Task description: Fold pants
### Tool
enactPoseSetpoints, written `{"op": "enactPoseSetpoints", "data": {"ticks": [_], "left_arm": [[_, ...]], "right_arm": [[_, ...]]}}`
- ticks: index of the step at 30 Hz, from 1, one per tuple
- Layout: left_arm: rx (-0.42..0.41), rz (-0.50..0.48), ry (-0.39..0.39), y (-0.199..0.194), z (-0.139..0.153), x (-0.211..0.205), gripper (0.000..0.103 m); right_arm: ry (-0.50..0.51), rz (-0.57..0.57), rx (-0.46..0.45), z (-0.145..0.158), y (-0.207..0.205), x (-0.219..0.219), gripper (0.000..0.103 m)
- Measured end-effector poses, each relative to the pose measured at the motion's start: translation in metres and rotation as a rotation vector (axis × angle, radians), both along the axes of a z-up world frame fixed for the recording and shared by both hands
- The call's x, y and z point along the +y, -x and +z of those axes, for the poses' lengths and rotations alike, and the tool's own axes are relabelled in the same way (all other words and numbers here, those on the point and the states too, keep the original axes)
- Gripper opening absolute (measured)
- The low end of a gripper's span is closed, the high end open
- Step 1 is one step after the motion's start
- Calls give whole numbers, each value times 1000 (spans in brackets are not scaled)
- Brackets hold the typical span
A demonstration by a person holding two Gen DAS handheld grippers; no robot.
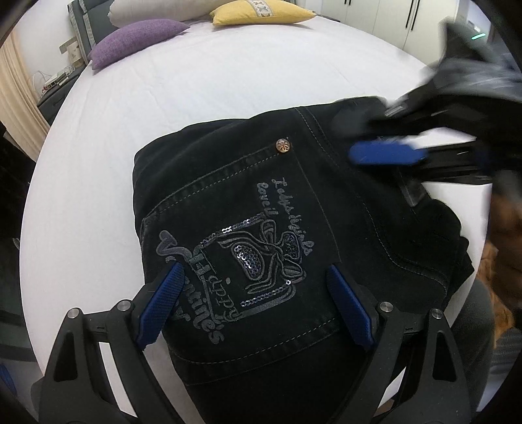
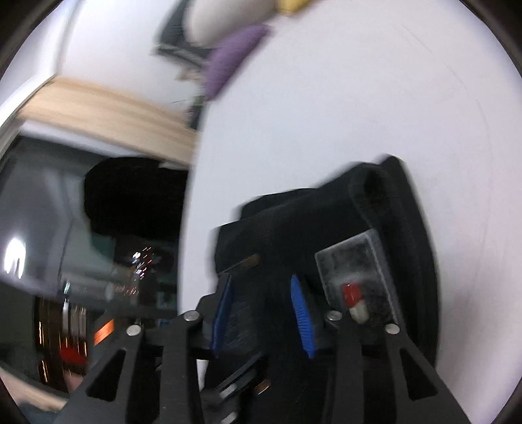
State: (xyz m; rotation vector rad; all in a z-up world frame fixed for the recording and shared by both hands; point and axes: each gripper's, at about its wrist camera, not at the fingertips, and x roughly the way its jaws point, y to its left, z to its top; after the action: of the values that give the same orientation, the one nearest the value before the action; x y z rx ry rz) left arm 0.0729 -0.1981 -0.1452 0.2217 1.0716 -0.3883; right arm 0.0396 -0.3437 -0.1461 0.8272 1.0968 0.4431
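Note:
Black pants [image 1: 261,195] lie folded into a thick packet on the white bed [image 1: 195,98], back pocket up with grey lettering and a sequin bow. My left gripper [image 1: 254,303] hovers over the near end, open wide, one blue pad on each side of the pocket design. My right gripper [image 1: 355,137] comes in blurred from the right over the waistband. In the right wrist view the right gripper [image 2: 261,279] has its blue pads partly apart above the pants [image 2: 375,202]. Dark cloth shows between them without being pinched. A clear tag [image 2: 355,277] with a red piece sits beside its right finger.
Purple pillow [image 1: 137,39], yellow pillow [image 1: 261,11] and a white pillow [image 1: 156,9] lie at the far head of the bed. A dark nightstand [image 1: 55,84] stands at the left edge. White wardrobe doors [image 1: 391,16] are at the back right. Something brown and furry [image 1: 502,228] is by the right edge.

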Motion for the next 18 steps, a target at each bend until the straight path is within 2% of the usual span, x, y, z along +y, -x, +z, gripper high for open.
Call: {"op": "enactPoseSetpoints", "data": {"ticks": [2, 3, 5, 9, 11, 13, 18], "left_arm": [[4, -1, 1, -4, 0, -4, 89], [6, -2, 5, -5, 0, -4, 89], [5, -3, 6, -6, -1, -5, 90], [-3, -10, 4, -4, 1, -5, 90], [-9, -16, 14, -3, 4, -2, 90], [-10, -20, 22, -1, 8, 2, 90], [-34, 24, 111, 8, 33, 28, 90]], "right_arm": [[-11, -25, 25, -17, -9, -9, 15], [-17, -41, 34, -20, -8, -14, 0], [-41, -79, 20, -22, 1, -27, 0], [-14, -135, 0, -15, 26, -49, 0], [57, -158, -27, 1, 40, -54, 14], [85, -190, -33, 9, 54, -66, 55], [81, -185, -117, 41, 80, -67, 56]]}}
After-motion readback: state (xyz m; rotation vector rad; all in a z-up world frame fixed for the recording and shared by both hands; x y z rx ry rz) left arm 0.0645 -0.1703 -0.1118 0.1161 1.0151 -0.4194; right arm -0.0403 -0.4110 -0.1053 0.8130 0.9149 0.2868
